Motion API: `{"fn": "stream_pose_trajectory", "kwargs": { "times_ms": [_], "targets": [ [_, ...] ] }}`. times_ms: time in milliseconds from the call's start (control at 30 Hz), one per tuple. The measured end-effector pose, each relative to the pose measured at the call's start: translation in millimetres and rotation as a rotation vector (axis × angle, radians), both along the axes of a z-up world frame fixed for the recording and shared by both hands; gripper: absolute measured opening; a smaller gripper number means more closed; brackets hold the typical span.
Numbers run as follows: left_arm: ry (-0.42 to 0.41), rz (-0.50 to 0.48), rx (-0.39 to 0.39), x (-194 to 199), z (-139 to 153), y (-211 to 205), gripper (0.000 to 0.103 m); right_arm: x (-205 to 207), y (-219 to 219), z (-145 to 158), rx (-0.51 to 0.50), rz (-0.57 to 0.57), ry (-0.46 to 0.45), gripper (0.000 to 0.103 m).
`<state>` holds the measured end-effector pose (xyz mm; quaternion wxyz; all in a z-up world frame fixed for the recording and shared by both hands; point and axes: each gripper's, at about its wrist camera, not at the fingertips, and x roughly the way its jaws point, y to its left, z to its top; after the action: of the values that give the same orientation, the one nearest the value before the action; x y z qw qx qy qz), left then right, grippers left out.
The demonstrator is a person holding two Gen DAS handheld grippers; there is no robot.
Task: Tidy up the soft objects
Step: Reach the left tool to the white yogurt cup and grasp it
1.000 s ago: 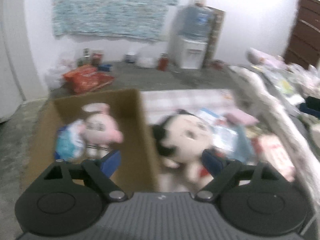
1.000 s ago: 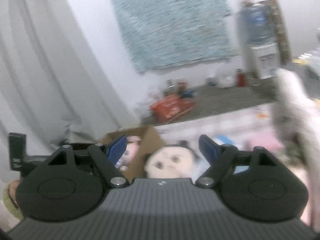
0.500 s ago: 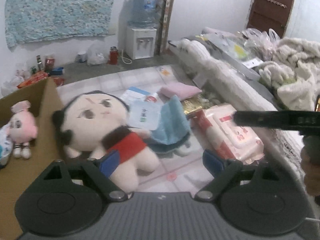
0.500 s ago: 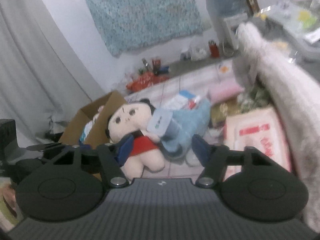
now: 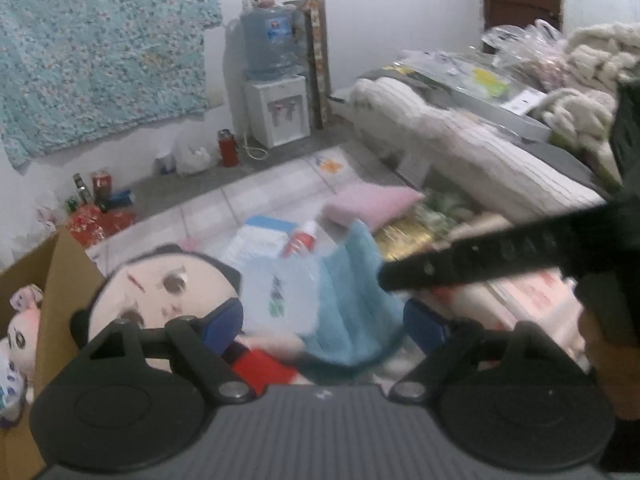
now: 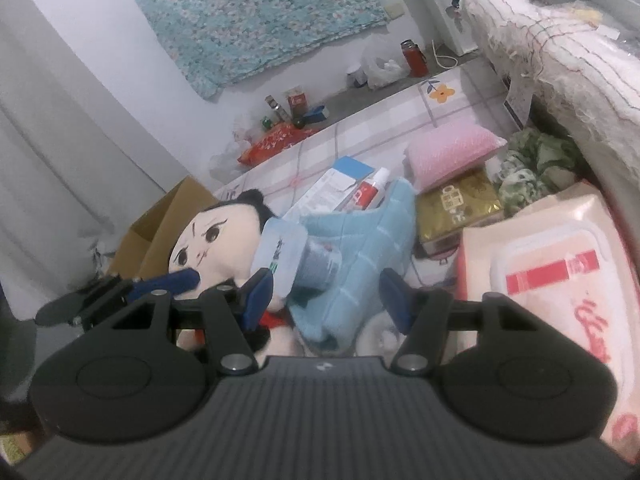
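My left gripper (image 5: pixel 323 322) hangs with its jaws spread apart and nothing between them. My right gripper (image 6: pixel 327 294) is likewise spread wide and empty, poised just above the blue towel (image 6: pixel 360 232).

Nearest to both grippers lies the plush doll (image 6: pixel 216 240), on its back on the tiled floor (image 6: pixel 404 120), with a pale face, black hair and a red garment. In the right wrist view, one blue finger of my left gripper (image 6: pixel 166 282) sits against the doll's chin area; whether it touches cannot be determined. The blue towel lies crumpled just beside the doll, with a small clear packet (image 6: pixel 280 252) resting on it against the doll's head.

To the left of the doll stands an open cardboard box (image 5: pixel 60 280), holding a small pink plush (image 5: pixel 22 328). To the right of the towel lies a large wet-wipes pack (image 6: pixel 560 280).

Beyond the towel are a red-and-white tube (image 6: pixel 370 192), a white-and-blue carton (image 6: pixel 332 188), a gold packet (image 6: pixel 460 204) and a pink cushion (image 6: pixel 452 152). A white blanket roll (image 6: pixel 560 40) borders the right side. Farthest off, a water dispenser (image 5: pixel 276 92) stands against the wall beside a hanging teal cloth (image 5: pixel 100 52).
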<state>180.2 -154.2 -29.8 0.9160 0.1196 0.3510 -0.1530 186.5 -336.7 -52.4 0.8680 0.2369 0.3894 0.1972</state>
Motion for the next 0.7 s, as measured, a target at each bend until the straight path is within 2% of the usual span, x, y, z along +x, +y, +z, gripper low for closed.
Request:
{"fn": "stream_pose_trajectory", "kwargs": {
  "times_ms": [100, 333, 467, 700],
  "targets": [
    [0.012, 0.022, 0.030, 23, -2, 2, 0.069, 5, -3, -6, 0.010, -0.009, -0.013, 0.059],
    [0.118, -0.036, 0.168, 73, -23, -6, 0.068, 22, -1, -29, 0.037, 0.004, 0.007, 0.059],
    [0.192, -0.063, 0.192, 90, -33, -4, 0.068, 34, -4, -37, 0.070, 0.005, 0.041, 0.059],
    [0.247, -0.107, 0.192, 98, -42, -4, 0.069, 56, -2, -43, 0.056, -0.016, 0.093, 0.059]
  ]
}}
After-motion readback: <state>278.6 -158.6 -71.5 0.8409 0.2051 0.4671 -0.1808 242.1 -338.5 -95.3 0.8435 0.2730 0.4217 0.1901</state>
